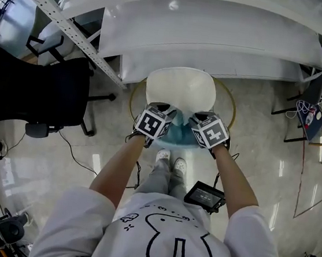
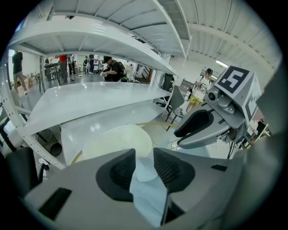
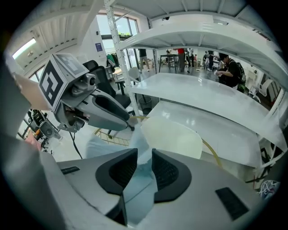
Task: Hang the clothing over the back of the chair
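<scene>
Head view: the left gripper (image 1: pixel 156 118) and right gripper (image 1: pixel 210 130) sit side by side at the near edge of the chair (image 1: pixel 180 87), which has a round cream seat inside a gold rail (image 1: pixel 230 98). The clothing (image 1: pixel 178 134) is pale blue and bunched between them, on the chair's near side.

Left gripper view: the left gripper (image 2: pixel 144 155) has its jaws spread. The clothing (image 2: pixel 146 188), smooth and thin, rises in a soft fold through the gap. The chair (image 2: pixel 117 141) lies just beyond, with the right gripper (image 2: pixel 211 128) at the right.

Right gripper view: the right gripper (image 3: pixel 144 157) also has its jaws parted, not clamped. A creased fold of the clothing (image 3: pixel 139 184) stands between them and spreads left over the rail (image 3: pixel 110 137) beneath the left gripper (image 3: pixel 103 112).
</scene>
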`<action>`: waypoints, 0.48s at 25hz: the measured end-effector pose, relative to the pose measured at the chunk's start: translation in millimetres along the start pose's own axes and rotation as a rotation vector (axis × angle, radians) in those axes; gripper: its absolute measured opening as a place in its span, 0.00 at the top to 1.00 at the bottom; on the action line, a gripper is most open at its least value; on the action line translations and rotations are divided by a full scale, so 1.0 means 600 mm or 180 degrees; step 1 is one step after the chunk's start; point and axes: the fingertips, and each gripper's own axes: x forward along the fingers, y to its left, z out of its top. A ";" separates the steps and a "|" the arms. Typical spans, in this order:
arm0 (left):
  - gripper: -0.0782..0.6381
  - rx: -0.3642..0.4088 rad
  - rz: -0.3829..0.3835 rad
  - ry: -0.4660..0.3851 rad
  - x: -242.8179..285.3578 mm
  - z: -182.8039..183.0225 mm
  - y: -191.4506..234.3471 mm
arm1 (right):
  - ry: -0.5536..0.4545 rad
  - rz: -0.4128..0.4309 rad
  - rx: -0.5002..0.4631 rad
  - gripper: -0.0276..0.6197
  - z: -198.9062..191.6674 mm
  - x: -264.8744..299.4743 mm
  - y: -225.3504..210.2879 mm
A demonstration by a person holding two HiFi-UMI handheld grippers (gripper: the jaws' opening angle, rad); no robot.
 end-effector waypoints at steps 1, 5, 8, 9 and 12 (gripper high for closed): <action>0.66 -0.0002 0.0002 -0.0001 -0.003 -0.001 -0.003 | -0.0023 0.0000 0.0005 0.83 0.000 -0.004 0.001; 0.66 0.0018 0.0078 -0.0048 -0.020 0.002 -0.013 | -0.0160 -0.0012 0.0005 0.81 0.006 -0.030 0.003; 0.66 0.0040 0.0159 -0.0139 -0.037 0.012 -0.026 | -0.0301 -0.0025 -0.0034 0.80 0.015 -0.056 0.007; 0.66 0.0049 0.0192 -0.0181 -0.043 0.015 -0.030 | -0.0356 -0.0032 -0.0049 0.80 0.018 -0.065 0.009; 0.66 0.0061 0.0284 -0.0315 -0.063 0.026 -0.047 | -0.0522 -0.0035 -0.0089 0.80 0.028 -0.093 0.016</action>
